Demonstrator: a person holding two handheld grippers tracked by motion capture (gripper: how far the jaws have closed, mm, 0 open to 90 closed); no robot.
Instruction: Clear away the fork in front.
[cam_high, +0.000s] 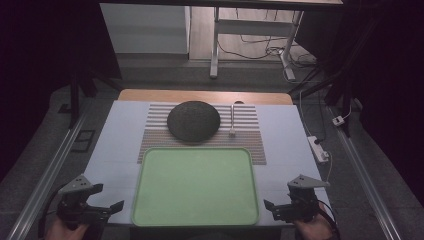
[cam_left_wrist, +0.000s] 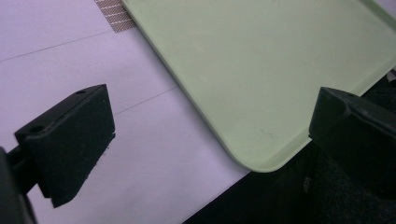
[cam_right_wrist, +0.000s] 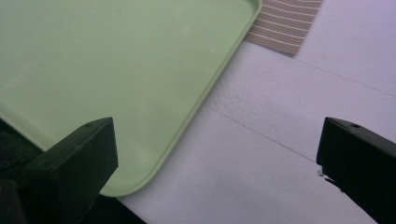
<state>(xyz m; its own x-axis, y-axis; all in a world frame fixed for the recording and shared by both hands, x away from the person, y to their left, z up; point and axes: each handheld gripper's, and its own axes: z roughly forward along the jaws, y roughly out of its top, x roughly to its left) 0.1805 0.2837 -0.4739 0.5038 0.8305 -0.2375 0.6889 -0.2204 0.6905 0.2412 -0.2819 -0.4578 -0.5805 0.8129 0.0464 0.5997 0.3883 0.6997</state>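
Looking down from the high view, a white table (cam_high: 115, 150) carries a pale green tray (cam_high: 195, 186) at its near edge, with nothing in it; behind the tray lies a striped mat (cam_high: 155, 132), and on that mat rest a dark round dome-shaped object (cam_high: 193, 121) and a slim white utensil (cam_high: 232, 120) just to its right, apart from it; the left gripper (cam_high: 107, 197) hangs at the near left corner of the table, well apart from the tray's left rim, its jaws spread wide and holding nothing; the right gripper (cam_high: 280, 197) sits at the near right corner, likewise wide and holding nothing; a hand grips each from below.

Left gripper view: two black jaws stand far apart with nothing between them; the tray's (cam_left_wrist: 261, 79) rounded near corner lies between them on the table (cam_left_wrist: 140, 154); a corner of the striped mat (cam_left_wrist: 114, 16) peeks at the top.

Right gripper view: its jaws are equally wide and bare; the tray (cam_right_wrist: 116, 70) fills the left part, its near corner by the left jaw; the table (cam_right_wrist: 261, 154) spreads to the right, the striped mat (cam_right_wrist: 287, 23) at the top.
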